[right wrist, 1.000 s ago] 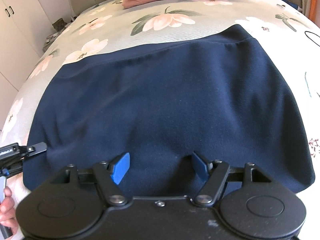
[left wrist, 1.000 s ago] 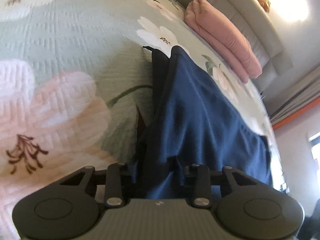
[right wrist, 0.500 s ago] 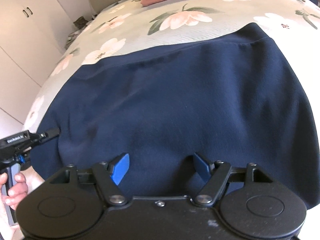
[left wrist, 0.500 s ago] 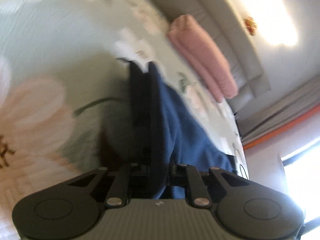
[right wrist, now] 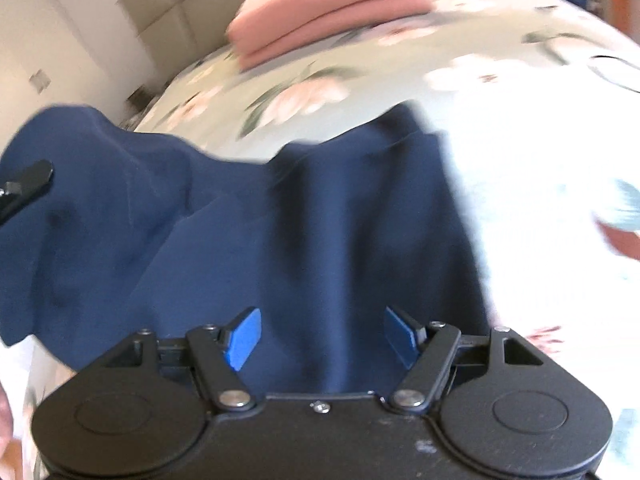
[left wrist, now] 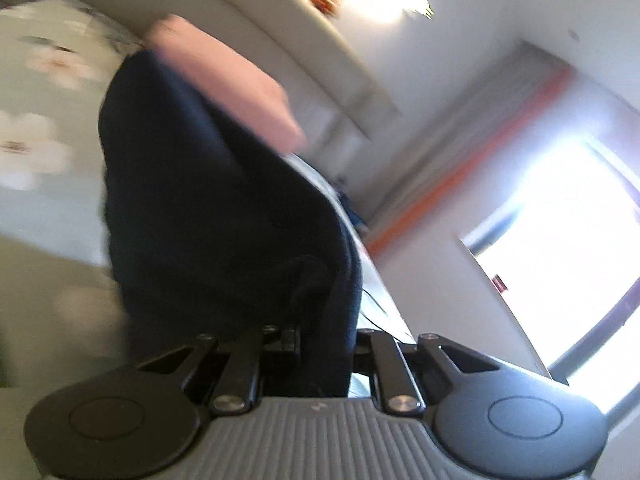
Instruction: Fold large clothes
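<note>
Navy garment (right wrist: 320,240) edge lifted since before, left gripper (left wrist: 324,336) pinching it, right gripper (right wrist: 320,336) spread above.

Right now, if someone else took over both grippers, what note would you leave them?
Left gripper: jaws shut on the navy garment, holding one side raised off the bed.
Right gripper: jaws open, low over the garment's near edge, gripping nothing.
The rest of the garment lies spread on the floral bedspread; a folded pink stack sits at the far end.
Done: one side gripped and lifted. Left: carry it across, lay it flat, finish folding. Both views are blurred.
</note>
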A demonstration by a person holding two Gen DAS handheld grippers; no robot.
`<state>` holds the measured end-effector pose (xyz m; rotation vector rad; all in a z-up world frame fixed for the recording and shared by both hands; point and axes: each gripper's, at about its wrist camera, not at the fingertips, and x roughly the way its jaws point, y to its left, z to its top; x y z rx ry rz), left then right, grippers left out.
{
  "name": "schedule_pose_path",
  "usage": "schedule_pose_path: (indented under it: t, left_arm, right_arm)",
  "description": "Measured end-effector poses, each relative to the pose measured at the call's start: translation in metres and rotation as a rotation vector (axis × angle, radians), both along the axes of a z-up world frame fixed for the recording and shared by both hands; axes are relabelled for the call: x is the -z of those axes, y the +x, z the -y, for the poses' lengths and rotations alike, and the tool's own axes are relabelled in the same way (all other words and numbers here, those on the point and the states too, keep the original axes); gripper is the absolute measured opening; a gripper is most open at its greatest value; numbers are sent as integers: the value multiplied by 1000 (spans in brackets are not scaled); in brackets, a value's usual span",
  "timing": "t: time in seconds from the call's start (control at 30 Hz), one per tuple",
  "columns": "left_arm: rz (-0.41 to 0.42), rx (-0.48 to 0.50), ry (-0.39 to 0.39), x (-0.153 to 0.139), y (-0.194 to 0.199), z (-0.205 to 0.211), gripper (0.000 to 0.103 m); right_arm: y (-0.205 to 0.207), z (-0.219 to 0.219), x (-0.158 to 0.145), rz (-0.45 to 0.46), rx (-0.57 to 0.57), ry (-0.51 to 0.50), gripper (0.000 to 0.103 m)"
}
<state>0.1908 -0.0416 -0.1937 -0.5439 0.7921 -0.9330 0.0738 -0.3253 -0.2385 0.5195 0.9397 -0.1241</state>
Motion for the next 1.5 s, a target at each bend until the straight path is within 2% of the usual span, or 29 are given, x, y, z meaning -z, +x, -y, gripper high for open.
schedule_pose_path:
  t: [0.1, 0.17, 0.23, 0.33, 0.4, 0.43, 0.47, 0.5, 0.57, 0.7, 0.77, 0.9, 0.97, 1.03, 1.07, 1.13, 1.2, 1.27, 1.33, 1.43, 1.5]
  left_arm:
    - [20, 95, 3, 3, -9, 61, 16]
    - [7, 153, 20, 19, -15, 104, 16]
    - [37, 175, 162, 40, -23, 143, 17]
    - [109, 176, 439, 70, -45, 189, 21]
    - [183, 181, 555, 81, -62, 204, 24]
    - [230, 181, 593, 82, -71, 205, 24]
    - [267, 177, 617, 81, -78, 206, 29]
    - [284, 174, 626, 79, -84, 206, 36]
    - [276, 173, 602, 73, -92, 197, 41]
    - [170, 215, 429, 45, -91, 156, 45]
    - [141, 206, 385, 30, -91, 137, 45]
    - [109, 123, 355, 12, -76, 102, 44]
    - [111, 92, 354, 9, -64, 93, 44]
    - [82, 96, 395, 18, -50, 93, 41]
    - [57, 122, 421, 27, -44, 96, 38]
    - [36, 156, 457, 46, -38, 101, 30]
    - [8, 176, 461, 58, -39, 94, 24]
    - [-19, 187, 470, 72, -37, 89, 16]
    - [-40, 206, 456, 80, -35, 82, 12]
    - [1, 244, 470, 88, -41, 79, 7]
    - [-17, 229, 452, 92, -41, 72, 4]
  right_arm:
    - [-20, 36, -6, 4, 85, -17, 83]
    - [-33, 60, -6, -4, 136, -32, 83]
    - [-44, 77, -3, -19, 172, -42, 83]
    - [-57, 99, 6, -54, 207, -44, 83]
    - [-63, 108, 10, -64, 205, -58, 83]
    - [-62, 112, 10, -63, 198, -67, 83]
    - [-61, 113, 9, -56, 185, -75, 83]
    - [-59, 113, 9, -47, 172, -79, 83]
    - [-50, 111, 4, -23, 148, -73, 83]
    - [-20, 106, -9, 25, 90, -97, 83]
    - [-3, 101, -17, 50, 53, -112, 83]
    - [28, 89, -35, 95, -32, -160, 83]
    - [48, 81, -42, 118, -76, -192, 80]
    - [69, 74, -43, 141, -114, -191, 68]
    - [83, 70, -40, 138, -133, -186, 66]
    - [108, 61, -28, 106, -166, -167, 52]
    - [134, 50, -5, 39, -207, -172, 47]
    - [158, 40, 22, -49, -227, -211, 47]
    - [175, 35, 45, -96, -223, -236, 47]
    - [188, 25, 66, -82, -234, -352, 47]
    - [198, 29, 73, -82, -219, -350, 47]
